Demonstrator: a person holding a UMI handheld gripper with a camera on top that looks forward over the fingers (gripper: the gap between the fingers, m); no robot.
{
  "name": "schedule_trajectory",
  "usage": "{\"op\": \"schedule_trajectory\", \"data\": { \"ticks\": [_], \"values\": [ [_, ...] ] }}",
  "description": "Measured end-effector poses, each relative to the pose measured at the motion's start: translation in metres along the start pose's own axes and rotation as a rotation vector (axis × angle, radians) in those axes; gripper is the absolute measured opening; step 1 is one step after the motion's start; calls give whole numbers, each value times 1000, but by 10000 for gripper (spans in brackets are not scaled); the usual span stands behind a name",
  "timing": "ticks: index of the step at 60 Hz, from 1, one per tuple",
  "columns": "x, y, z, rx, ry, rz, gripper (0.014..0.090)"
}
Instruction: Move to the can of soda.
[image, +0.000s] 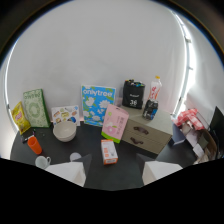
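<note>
The gripper (113, 172) presented two pale, whitish fingers (67, 171) at the near end of the view. Each was a broad, flat-faced, wedge-like block with straight edges and an angled corner, lit on its upper face and shaded on the inner side. The fingers stood apart with a dark gap between them. Behind them the body was a plain black mass with a curved outline. No cables, screws or markings could be made out.
</note>
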Motion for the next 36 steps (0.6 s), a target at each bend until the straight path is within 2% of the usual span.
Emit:
{"op": "schedule_trajectory", "data": {
  "ticks": [13, 25, 36],
  "values": [
    [109, -54, 85, 83, 35, -4, 858],
    [167, -77, 170, 59, 16, -1, 858],
    [183, -82, 213, 38, -25, -6, 860]
  ]
}}
